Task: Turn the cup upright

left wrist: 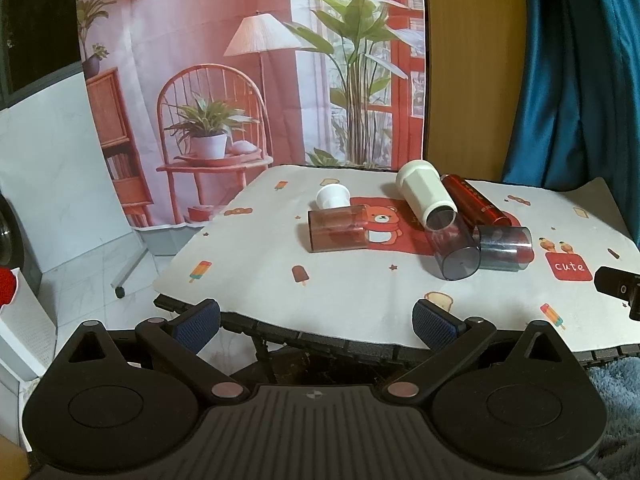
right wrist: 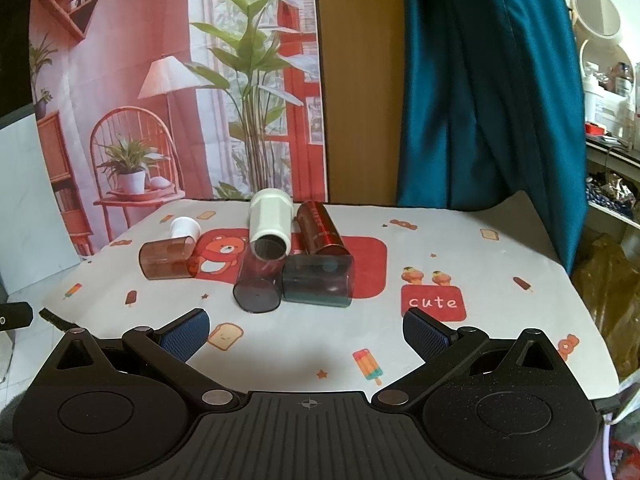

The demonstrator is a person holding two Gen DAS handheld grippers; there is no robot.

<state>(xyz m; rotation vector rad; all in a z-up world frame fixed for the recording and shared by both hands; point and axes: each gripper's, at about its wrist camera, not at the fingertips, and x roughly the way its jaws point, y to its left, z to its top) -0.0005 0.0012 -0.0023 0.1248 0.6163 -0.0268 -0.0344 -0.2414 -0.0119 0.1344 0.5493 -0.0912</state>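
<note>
Several cups lie on their sides on the table. A brown see-through cup (left wrist: 337,229) (right wrist: 166,259) lies at the left with a small white cup (left wrist: 333,197) (right wrist: 185,227) behind it. A tall white cup (left wrist: 426,193) (right wrist: 270,222), a red cylinder (left wrist: 476,199) (right wrist: 321,227), a grey see-through cup (left wrist: 456,249) (right wrist: 258,283) and a dark teal cup (left wrist: 505,248) (right wrist: 319,278) lie bunched in the middle. My left gripper (left wrist: 316,322) is open and empty at the table's near edge. My right gripper (right wrist: 306,334) is open and empty over the near cloth.
A white printed cloth (left wrist: 280,280) (right wrist: 440,352) covers the table. A printed room backdrop (left wrist: 248,60) hangs behind, with a teal curtain (right wrist: 480,80) at the right. A cluttered shelf (right wrist: 612,100) stands at far right. The other gripper's tip (left wrist: 618,290) shows at the right edge.
</note>
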